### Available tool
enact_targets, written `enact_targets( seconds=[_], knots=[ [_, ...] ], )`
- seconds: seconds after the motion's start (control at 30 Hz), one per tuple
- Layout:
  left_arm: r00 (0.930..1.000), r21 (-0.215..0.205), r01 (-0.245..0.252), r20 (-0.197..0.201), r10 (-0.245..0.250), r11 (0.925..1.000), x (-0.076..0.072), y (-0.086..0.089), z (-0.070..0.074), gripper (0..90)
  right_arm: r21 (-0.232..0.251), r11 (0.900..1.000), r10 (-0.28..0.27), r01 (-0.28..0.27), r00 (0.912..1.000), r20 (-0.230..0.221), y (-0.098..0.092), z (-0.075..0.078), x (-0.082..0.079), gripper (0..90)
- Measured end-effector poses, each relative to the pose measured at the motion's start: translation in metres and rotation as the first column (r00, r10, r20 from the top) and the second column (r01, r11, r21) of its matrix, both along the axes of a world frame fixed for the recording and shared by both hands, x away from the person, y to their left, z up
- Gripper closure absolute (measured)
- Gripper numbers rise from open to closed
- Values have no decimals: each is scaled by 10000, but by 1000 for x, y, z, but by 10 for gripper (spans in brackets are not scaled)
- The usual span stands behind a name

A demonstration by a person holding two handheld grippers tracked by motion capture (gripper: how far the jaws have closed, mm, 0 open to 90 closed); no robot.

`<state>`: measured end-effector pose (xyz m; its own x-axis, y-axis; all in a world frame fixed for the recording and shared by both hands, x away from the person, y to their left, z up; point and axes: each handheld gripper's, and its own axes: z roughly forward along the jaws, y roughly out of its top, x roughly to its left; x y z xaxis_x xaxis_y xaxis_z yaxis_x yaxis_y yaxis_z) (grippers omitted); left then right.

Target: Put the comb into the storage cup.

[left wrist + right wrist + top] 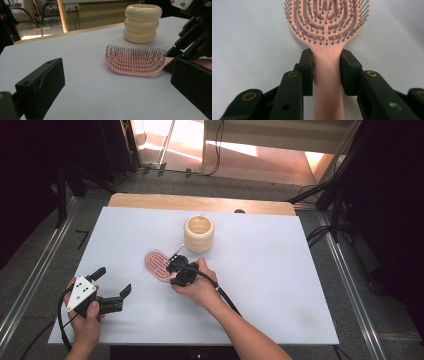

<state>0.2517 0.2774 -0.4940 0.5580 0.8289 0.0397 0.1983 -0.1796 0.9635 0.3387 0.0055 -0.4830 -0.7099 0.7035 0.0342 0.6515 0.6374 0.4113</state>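
Observation:
A pink hairbrush (pixel 158 262) lies bristles-up on the white table (pixel 280 285), its head pointing away from the person's right hand. My right gripper (pixel 175 266) is shut on the brush's handle; in the right gripper view both black pads press the sides of the handle of the hairbrush (pixel 327 25), with the gripper (pixel 327 72) low over the table. My left gripper (pixel 115 280) rests near the table's front left, open and holding nothing. From the left gripper view, the hairbrush (pixel 135 61) lies beyond its open jaws, with the right gripper (pixel 175 58) at the brush's right end.
A cream ringed holder (pixel 199 233) stands upright just behind the brush, also seen as a stack of three rings (pixel 142 23). A wooden strip (pixel 200 202) edges the table's far side. Cables trail from both grippers toward the front edge.

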Motion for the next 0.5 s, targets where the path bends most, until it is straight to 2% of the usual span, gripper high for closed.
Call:
enact_targets(
  seconds=[0.23,0.43,0.5],
  knots=[
    [10000,-24,30,7,-30,10000,0,0,0,0,312,9992,249,-249,9997,-3,-5,-1,1,674],
    [10000,-21,24,-5,-24,10000,0,0,0,0,509,9969,589,-605,9977,332,-8,-1,-2,674],
    [10000,-20,21,-6,-21,10000,0,0,0,0,609,9967,513,-539,9977,437,-10,0,-4,674]
  ],
)
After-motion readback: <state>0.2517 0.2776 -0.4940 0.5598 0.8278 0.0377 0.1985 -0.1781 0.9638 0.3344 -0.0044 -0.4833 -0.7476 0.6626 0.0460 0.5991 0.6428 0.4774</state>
